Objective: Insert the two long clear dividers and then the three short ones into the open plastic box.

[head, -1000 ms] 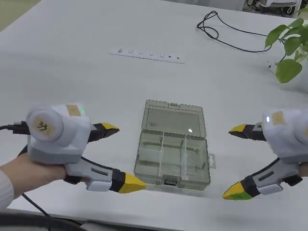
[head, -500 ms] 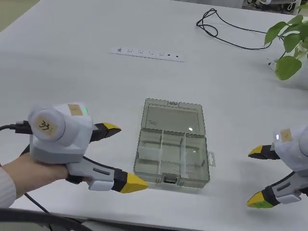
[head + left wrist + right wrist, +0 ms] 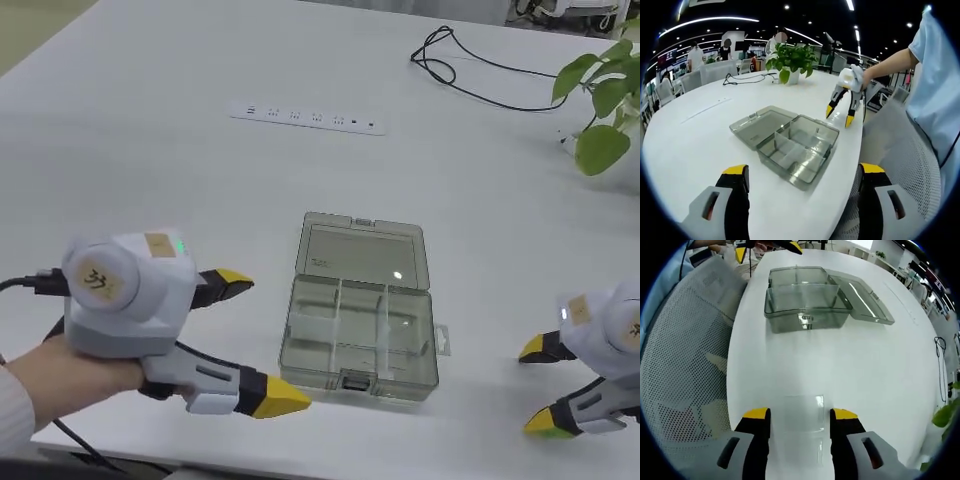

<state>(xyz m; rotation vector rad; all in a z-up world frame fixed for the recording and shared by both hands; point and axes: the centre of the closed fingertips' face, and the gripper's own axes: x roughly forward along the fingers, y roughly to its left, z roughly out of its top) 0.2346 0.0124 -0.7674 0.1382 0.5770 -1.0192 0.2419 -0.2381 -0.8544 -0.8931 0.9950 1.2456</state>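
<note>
The smoky clear plastic box (image 3: 360,335) sits open near the table's front edge, its lid (image 3: 365,255) laid flat behind it. Clear dividers stand inside and split it into compartments. My left gripper (image 3: 262,342) hovers open just left of the box (image 3: 790,145). Open too, my right gripper (image 3: 538,388) is low at the front right, well apart from the box (image 3: 805,302). Between its fingertips a small clear divider piece (image 3: 802,412) lies flat on the white table, with a second clear piece (image 3: 815,450) nearer the camera.
A white power strip (image 3: 310,117) lies behind the box. A black cable (image 3: 470,70) and a green plant (image 3: 600,90) are at the far right. A white mesh chair (image 3: 685,365) stands at the table's front edge. People are far off in the room.
My right gripper has drawn back from the box towards the front right corner and dropped lower. The left gripper has hardly moved. The box is unchanged.
</note>
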